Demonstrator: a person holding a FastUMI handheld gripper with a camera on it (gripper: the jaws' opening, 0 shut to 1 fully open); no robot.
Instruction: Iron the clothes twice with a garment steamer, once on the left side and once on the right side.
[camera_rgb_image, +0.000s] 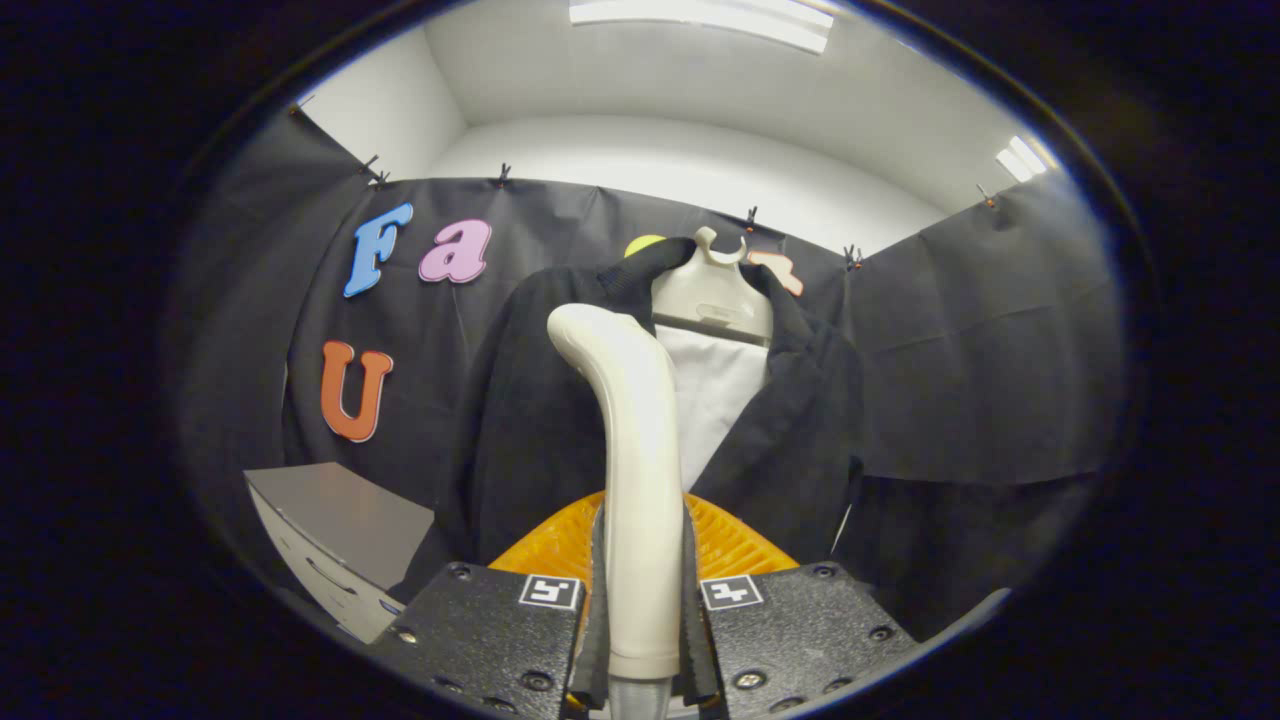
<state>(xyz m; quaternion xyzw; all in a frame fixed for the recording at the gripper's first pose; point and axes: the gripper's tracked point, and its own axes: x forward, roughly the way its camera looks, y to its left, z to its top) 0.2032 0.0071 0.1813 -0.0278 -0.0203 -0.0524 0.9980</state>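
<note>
Black garment (540, 420) hangs beyond gripper (642, 600) clamping the steamer (630, 430).

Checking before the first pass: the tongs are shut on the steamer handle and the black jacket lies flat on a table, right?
Not quite. The tongs are shut on the steamer handle, but the black jacket hangs on a white hanger against the booth wall, as the gripper view shows.

Garment steamer (630, 440): cream, curved handle, upright, clamped between both fingers of the gripper (643, 600); head bends toward the clothes. Black jacket (530, 420) hangs open on a cream hanger (712, 295), white lining showing, just beyond the steamer.
</note>
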